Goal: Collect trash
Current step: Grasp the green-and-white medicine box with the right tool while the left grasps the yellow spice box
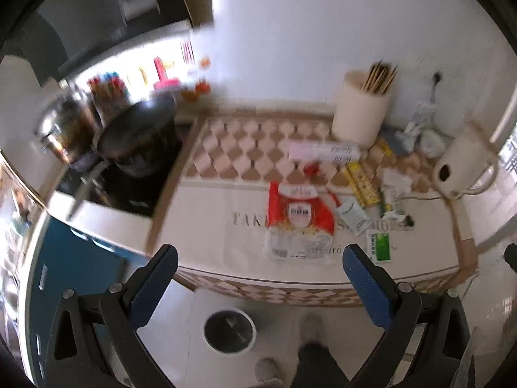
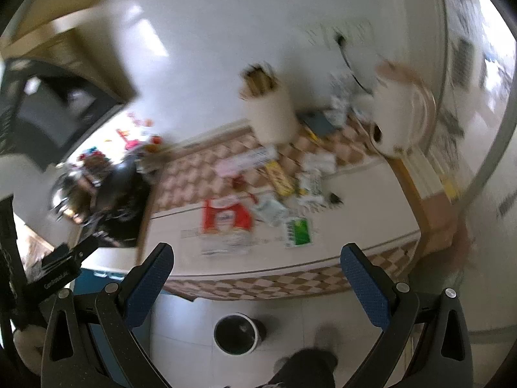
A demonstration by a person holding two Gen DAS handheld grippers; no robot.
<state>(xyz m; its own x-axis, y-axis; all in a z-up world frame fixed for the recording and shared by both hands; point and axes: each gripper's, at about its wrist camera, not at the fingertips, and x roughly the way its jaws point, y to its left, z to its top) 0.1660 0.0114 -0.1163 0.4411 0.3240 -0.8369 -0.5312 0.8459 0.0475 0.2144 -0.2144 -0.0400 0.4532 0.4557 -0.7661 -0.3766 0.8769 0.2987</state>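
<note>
On the counter wrappers lie near, a chopstick holder stands far behind them, a kettle right, a stove left, and a bin sits on the floor before it.

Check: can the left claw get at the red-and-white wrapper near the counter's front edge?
Probably yes. The left claw is open and empty, the red-and-white wrapper lies flat near the counter edge, nothing covering it.

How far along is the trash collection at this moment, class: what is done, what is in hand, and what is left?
Done: nothing visible; the bin on the floor looks empty. In hand: nothing; the left gripper and right gripper are both open, above the counter edge. Left: everything, including the red wrapper, green packet, yellow box and crumpled paper on the counter.
</note>
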